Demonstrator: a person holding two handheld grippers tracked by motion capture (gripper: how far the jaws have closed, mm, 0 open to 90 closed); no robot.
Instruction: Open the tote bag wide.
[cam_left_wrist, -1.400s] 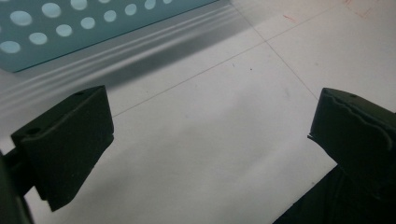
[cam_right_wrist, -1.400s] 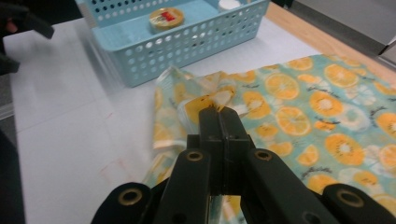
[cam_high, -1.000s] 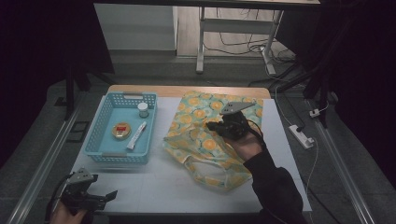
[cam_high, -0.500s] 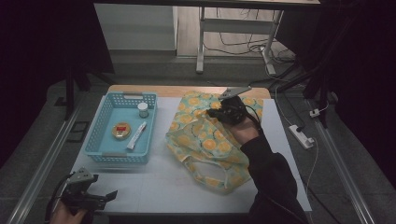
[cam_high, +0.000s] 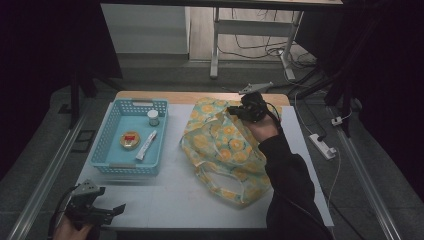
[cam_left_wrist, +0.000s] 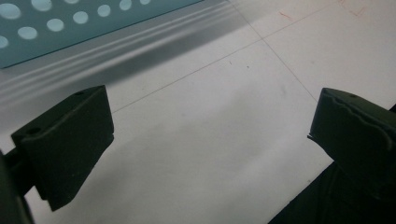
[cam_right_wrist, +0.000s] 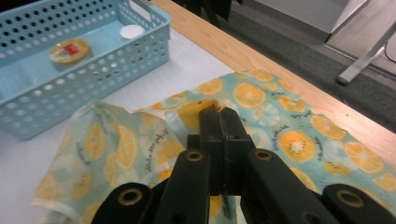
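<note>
Looking down from the high view, one fruit-print bag (cam_high: 220, 150) lies on the surface (cam_high: 170, 200) beside one blue basket (cam_high: 112, 142) holding three small items, the right hand-held gripper (cam_high: 235, 111) clamped on the bag's far edge. Left gripper view: the left hand-held gripper (cam_left_wrist: 210, 135) stands wide open over bare surface. Right gripper view: closed jaws pinch the bag's fabric.

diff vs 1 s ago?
The right gripper, jaws shut on the fruit-print fabric bag, moved toward the table's far edge, dragging the pinched cloth with it. The left gripper, jaws open, and the light blue perforated plastic basket with its contents stayed put.
</note>
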